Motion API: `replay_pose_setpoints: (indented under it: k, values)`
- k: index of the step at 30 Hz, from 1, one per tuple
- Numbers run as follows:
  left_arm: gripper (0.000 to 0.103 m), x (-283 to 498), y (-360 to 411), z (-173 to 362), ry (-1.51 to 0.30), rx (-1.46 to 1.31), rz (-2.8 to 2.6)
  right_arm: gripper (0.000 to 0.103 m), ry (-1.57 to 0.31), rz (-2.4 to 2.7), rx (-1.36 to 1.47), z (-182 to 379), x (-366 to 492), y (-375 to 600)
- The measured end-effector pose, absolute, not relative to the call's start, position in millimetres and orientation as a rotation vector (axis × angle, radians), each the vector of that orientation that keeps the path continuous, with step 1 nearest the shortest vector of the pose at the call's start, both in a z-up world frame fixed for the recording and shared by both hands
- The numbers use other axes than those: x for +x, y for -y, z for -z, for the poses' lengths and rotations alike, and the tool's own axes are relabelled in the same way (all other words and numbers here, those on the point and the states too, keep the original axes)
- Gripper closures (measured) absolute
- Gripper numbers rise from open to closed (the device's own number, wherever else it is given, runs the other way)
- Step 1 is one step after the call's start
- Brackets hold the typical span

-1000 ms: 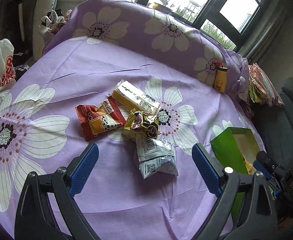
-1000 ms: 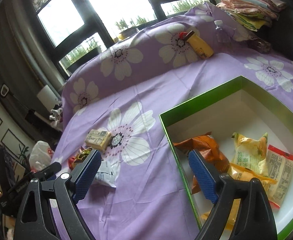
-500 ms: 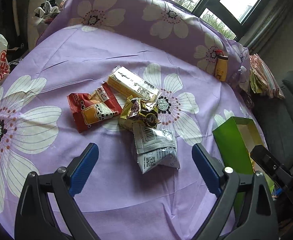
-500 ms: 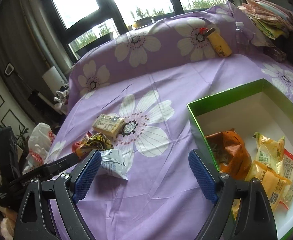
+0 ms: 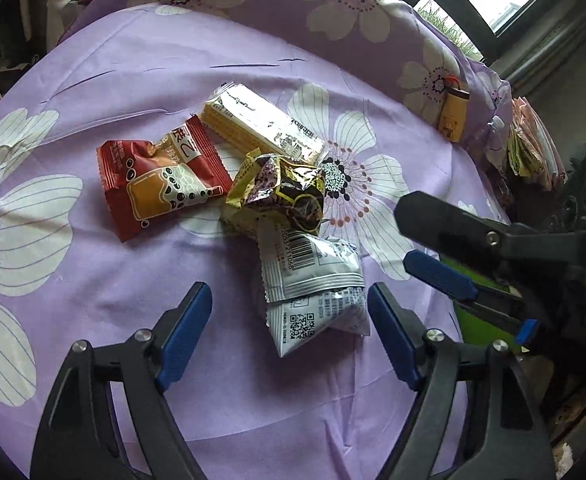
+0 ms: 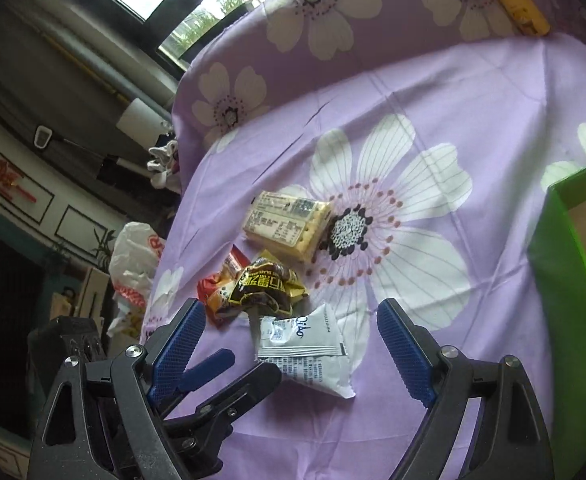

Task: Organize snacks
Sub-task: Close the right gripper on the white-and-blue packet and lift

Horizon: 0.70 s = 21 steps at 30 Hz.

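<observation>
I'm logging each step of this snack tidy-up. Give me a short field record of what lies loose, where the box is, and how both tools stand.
loose snacks: white packet, gold-black packet, red packet, cracker pack, clustered on the purple flowered cloth
box: green box, at the right of the right wrist view, apart from the cluster
left tool: open, has just been closing, white packet between its tips, not pressed
right tool: open, empty, near the white packet

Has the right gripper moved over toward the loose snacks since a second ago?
Yes. The right gripper has swung left, away from the green box, and now frames the white packet.
</observation>
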<state>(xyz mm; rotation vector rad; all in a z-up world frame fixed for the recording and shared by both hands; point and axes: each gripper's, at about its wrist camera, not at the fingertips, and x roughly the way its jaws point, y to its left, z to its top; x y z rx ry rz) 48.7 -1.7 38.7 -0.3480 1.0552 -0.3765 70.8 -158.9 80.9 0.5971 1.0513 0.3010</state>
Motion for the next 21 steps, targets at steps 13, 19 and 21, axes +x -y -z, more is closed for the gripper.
replay_pose_setpoints:
  k: [13, 19, 21]
  values:
    - [0.058, 39, 15, -37, -1.06, -0.328, 0.446, 0.037, -1.185, -0.38, 0.603, -43, 73, 139]
    - [0.061, 29, 25, -48, -0.995, -0.266, 0.468, 0.039, -1.155, -0.406, 0.616, -51, 62, 144]
    - [0.061, 25, 27, -54, -0.969, -0.249, 0.482, 0.039, -1.135, -0.407, 0.6, -59, 59, 144]
